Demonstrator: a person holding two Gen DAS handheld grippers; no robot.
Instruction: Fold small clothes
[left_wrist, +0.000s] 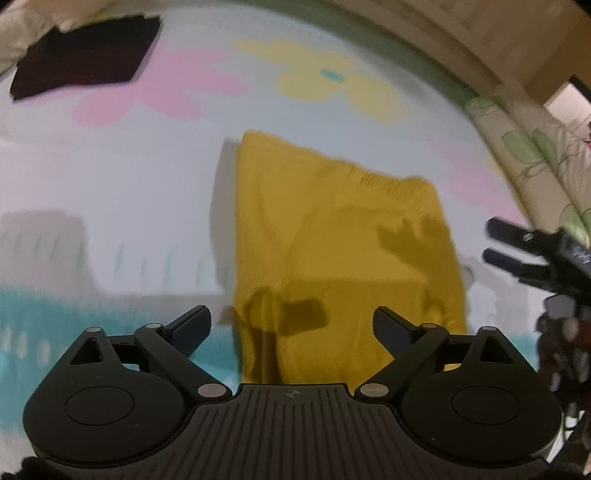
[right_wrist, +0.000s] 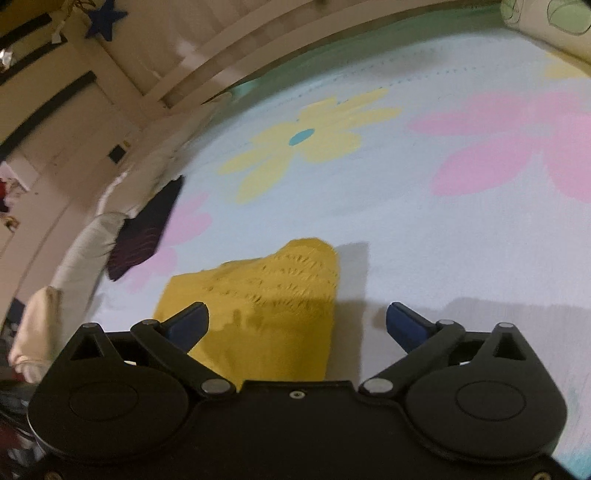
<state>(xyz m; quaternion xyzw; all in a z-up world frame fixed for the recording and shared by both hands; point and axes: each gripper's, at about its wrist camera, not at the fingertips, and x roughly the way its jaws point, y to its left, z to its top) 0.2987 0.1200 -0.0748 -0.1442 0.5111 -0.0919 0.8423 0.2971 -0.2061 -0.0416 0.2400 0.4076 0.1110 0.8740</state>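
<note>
A folded mustard-yellow garment (left_wrist: 332, 240) lies flat on the flowered bed sheet (left_wrist: 147, 177). In the left wrist view my left gripper (left_wrist: 291, 325) hovers over its near edge, jaws wide and nothing between them. The right gripper (left_wrist: 496, 240) shows at the right edge of that view, beside the garment's right side, its two fingers apart. In the right wrist view the yellow garment (right_wrist: 258, 317) lies ahead and to the left, and my right gripper (right_wrist: 297, 323) is open and holds nothing, its left finger over the cloth.
A dark folded garment (left_wrist: 85, 55) lies at the far left of the bed, also seen as the dark garment (right_wrist: 147, 229) by a white pillow (right_wrist: 85, 251). A leaf-print pillow (left_wrist: 535, 147) sits at the right. A wooden bed frame (right_wrist: 229, 70) borders the far side.
</note>
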